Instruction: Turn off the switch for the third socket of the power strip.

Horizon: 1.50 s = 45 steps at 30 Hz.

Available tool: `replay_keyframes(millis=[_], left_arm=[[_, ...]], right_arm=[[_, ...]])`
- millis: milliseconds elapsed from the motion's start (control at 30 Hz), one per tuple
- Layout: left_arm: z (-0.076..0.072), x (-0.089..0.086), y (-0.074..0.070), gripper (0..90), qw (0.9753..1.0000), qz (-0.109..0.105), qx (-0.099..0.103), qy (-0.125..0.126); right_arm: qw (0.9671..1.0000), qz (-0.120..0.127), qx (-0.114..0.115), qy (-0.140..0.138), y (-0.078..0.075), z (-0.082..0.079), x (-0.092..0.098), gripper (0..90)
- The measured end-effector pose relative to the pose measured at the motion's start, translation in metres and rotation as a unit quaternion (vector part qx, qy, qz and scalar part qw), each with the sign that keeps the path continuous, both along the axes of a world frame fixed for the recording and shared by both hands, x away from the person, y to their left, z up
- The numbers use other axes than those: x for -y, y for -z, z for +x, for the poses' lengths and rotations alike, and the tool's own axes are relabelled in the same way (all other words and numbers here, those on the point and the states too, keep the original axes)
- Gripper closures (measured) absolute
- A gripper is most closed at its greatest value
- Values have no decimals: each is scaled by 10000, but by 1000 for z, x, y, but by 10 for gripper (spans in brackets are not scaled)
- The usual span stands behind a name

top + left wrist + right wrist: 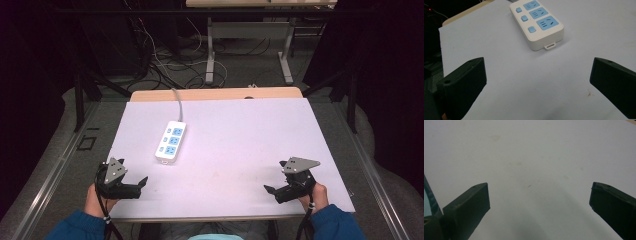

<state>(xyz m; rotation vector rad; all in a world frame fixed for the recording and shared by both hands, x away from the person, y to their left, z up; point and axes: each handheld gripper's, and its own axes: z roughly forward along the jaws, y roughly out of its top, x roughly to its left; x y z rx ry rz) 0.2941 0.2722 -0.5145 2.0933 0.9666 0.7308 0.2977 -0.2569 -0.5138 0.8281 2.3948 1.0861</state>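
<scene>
A white power strip (170, 141) with blue sockets and blue switches lies on the white table top (235, 135), left of centre; its grey cable runs off the far edge. My left gripper (141, 183) rests near the front left corner, open and holding nothing, a short way in front of the strip. In the left gripper view the power strip (536, 23) lies ahead of the wide-apart jaws of the left gripper (537, 80). Near the front right corner my right gripper (270, 190) is also open. In the right gripper view the right gripper (539, 202) has bare table top between its jaws.
The white sheet covers a wooden table whose far edge (215, 94) shows. Beyond it are a dark floor with tangled cables (165, 65) and the legs of another table (210, 55). Metal rails run along both sides.
</scene>
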Motion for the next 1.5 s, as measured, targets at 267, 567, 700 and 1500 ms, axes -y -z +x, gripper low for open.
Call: replay_keyframes(millis=[267,567,700,1500], left_arm=[[1,0,-3,5,10000,2,61,-63],[7,3,-12,6,9998,-35,35,-172],[10,3,-14,6,9997,-6,67,-230],[49,9,-25,2,9991,-54,-62,-427]], right_arm=[[10000,4,38,-22,1,1,-1,24],[10000,-12,-70,21,1,2,-1,25],[10000,-29,20,28,1,2,-1,25],[9999,-27,-108,56,1,3,-1,27]])
